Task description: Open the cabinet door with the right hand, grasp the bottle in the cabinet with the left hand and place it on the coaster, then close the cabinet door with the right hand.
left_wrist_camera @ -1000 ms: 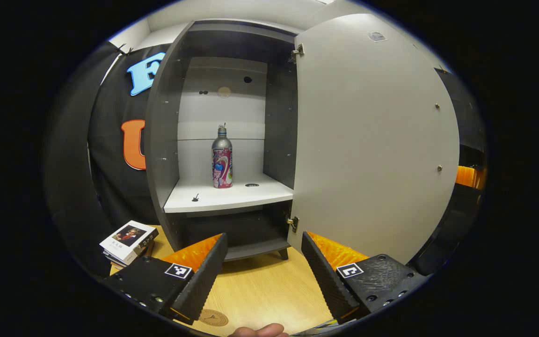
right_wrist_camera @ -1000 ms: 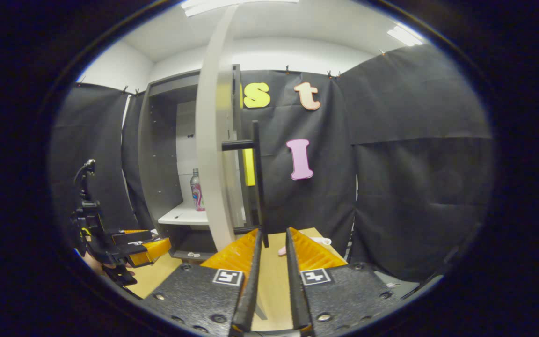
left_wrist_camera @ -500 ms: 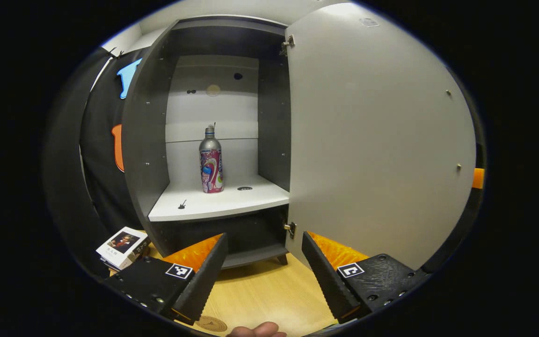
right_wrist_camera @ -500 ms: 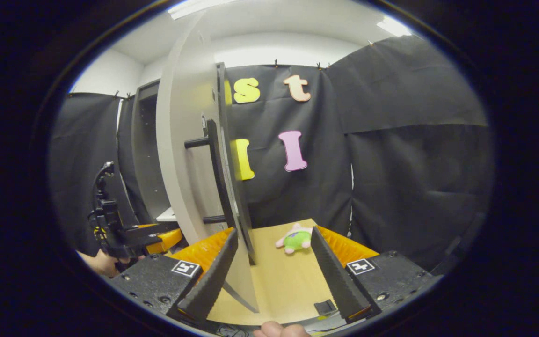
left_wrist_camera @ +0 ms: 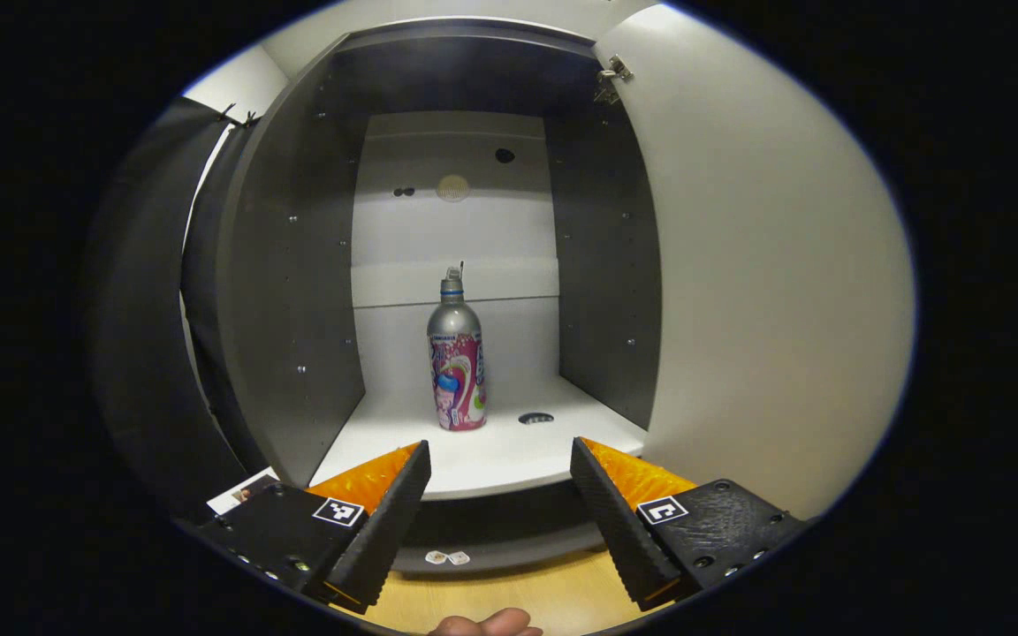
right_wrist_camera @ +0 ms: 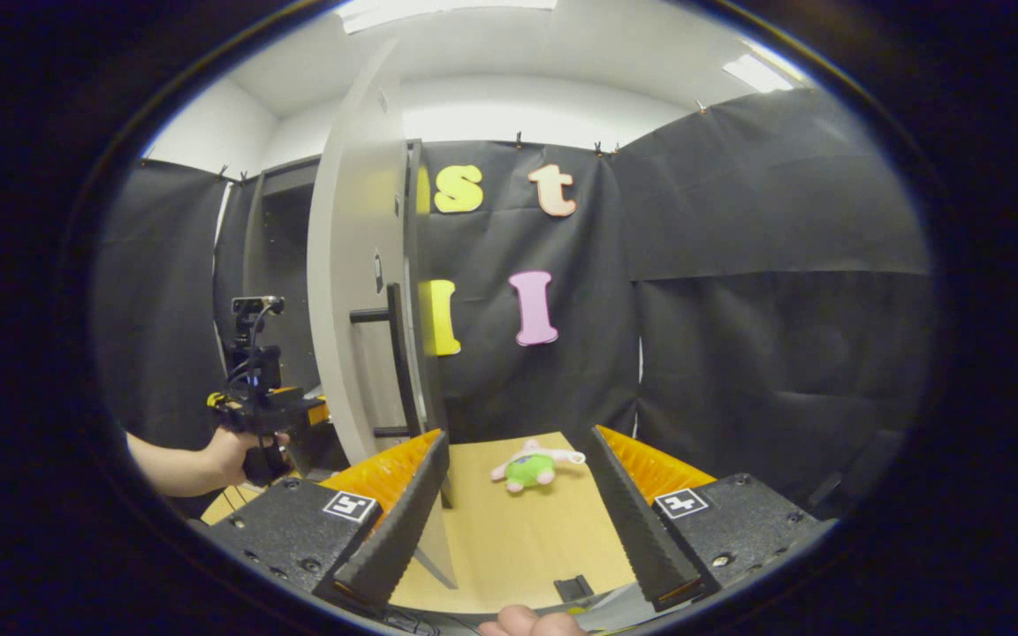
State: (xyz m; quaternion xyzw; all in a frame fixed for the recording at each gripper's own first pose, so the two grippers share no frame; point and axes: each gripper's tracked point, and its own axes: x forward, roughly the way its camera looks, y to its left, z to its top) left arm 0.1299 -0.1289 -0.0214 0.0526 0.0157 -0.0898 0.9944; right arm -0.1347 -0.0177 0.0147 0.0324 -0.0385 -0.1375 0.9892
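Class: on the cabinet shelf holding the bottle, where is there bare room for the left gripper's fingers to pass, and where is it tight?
The shelf is bare in front of the bottle and on both sides, toward the left wall and the right wall. A small dark spot lies right of the bottle. Behind the bottle, toward the back panel, room looks tighter.

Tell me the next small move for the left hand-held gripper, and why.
Probably move the left hand-held gripper forward into the cabinet toward the bottle: the door is open, the jaws are open, and the bottle stands upright on the shelf ahead, untouched.
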